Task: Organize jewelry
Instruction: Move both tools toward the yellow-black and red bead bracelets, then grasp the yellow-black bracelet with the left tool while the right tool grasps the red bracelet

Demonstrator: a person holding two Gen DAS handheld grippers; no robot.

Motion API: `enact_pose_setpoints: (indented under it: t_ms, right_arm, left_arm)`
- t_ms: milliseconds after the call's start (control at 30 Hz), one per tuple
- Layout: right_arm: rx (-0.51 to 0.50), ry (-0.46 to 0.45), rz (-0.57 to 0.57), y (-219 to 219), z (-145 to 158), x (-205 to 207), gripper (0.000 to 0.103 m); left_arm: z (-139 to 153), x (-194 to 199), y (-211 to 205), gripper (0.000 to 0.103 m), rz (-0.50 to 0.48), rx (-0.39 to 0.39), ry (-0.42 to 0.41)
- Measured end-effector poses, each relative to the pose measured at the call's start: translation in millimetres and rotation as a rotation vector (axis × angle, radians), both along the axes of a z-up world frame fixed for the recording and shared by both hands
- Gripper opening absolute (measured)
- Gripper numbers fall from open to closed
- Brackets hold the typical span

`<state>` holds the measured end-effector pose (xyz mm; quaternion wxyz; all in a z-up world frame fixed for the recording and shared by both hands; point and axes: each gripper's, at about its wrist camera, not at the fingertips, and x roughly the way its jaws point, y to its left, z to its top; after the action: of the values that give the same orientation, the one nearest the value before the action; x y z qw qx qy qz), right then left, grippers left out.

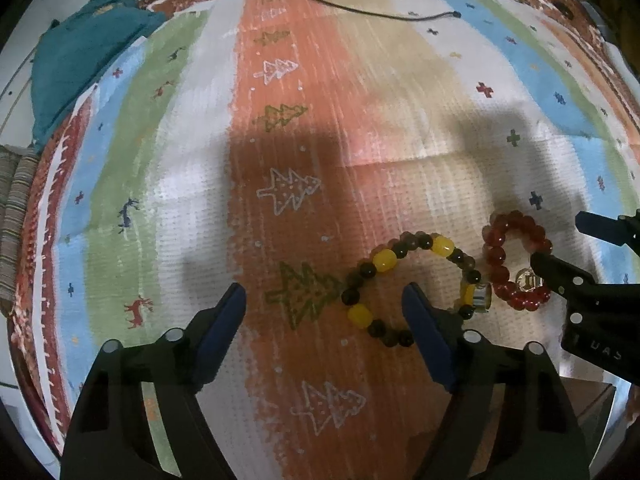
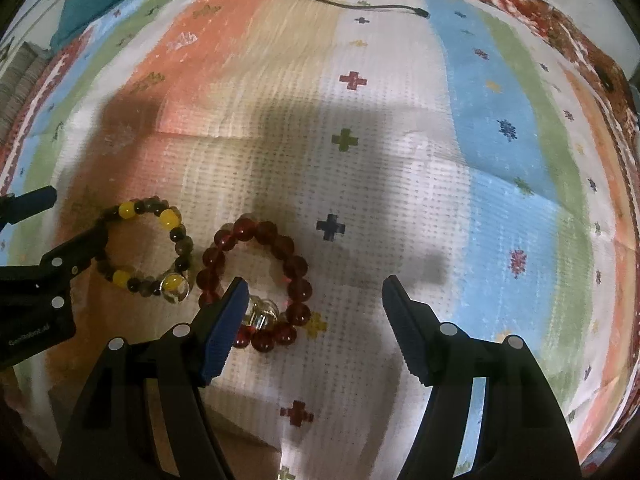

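A bracelet of yellow and dark beads [image 1: 416,284] lies on the striped cloth [image 1: 280,140], just right of my left gripper [image 1: 324,292], which is open and empty; its right finger overlaps the bracelet's edge. A red bead bracelet [image 1: 516,264] with a clear charm lies right of it. In the right wrist view the red bracelet [image 2: 256,272] sits by the left finger of my open, empty right gripper [image 2: 314,284], and the yellow bracelet [image 2: 148,248] lies further left, next to the left gripper [image 2: 40,232].
A black cable [image 1: 380,12] runs across the far part of the cloth. A teal cloth bundle [image 1: 88,52] sits at the far left corner. A cardboard-coloured edge [image 1: 588,400] shows at the near right.
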<state>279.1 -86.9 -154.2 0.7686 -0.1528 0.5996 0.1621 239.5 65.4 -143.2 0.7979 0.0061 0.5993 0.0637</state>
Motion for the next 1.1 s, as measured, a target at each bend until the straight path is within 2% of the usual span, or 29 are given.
enact_pose_setpoints:
  t_ms: [133, 300, 333, 367, 400, 433, 467, 600, 700, 867, 1100]
  right_arm:
    - [-0.013, 0.010, -0.003, -1.3, -8.4, 6.0, 0.053]
    - [-0.011, -0.005, 0.024, 1.8, -15.1, 7.6, 0.050]
    - [-0.018, -0.010, 0.025, 0.1, -15.8, 7.9, 0.044]
    - [-0.013, -0.007, 0.024, -1.3, -15.2, 8.7, 0.032]
    - [-0.011, -0.001, 0.021, -3.0, -15.1, 10.1, 0.020]
    - [-0.010, 0.005, 0.018, -4.0, -15.2, 10.7, 0.015]
    - [-0.008, 0.003, 0.019, -5.7, -14.8, 10.6, 0.014]
    - [-0.015, -0.010, 0.024, -4.8, -13.3, 6.8, 0.014]
    - [0.001, -0.017, 0.029, -4.7, -8.2, 2.9, 0.014]
    - [0.029, -0.060, 0.037, -5.5, 18.2, -7.1, 0.014]
    - [0.078, -0.086, 0.049, -8.4, 43.0, -20.5, 0.014]
  left_arm:
    - [-9.4, 4.2, 0.5, 0.077, -0.010, 0.003, 0.021]
    - [-21.5, 6.2, 2.3, 0.076, -0.025, 0.003, 0.044]
    - [-21.7, 6.4, 2.8, 0.071, -0.027, -0.001, 0.044]
    - [-21.3, 6.9, 3.8, 0.067, -0.025, -0.005, 0.045]
    - [-20.4, 7.1, 4.9, 0.057, -0.019, -0.013, 0.047]
    - [-19.6, 7.2, 5.5, 0.048, -0.014, -0.017, 0.049]
    - [-19.1, 7.4, 5.7, 0.043, -0.011, -0.021, 0.051]
    - [-18.0, 6.1, 5.0, 0.012, -0.011, -0.016, 0.061]
    - [-15.4, 4.4, 5.8, 0.011, -0.002, -0.022, 0.056]
    - [-4.5, 3.5, 6.5, 0.011, 0.006, -0.038, 0.029]
    - [23.4, -4.2, 2.3, 0.009, 0.005, -0.057, -0.038]
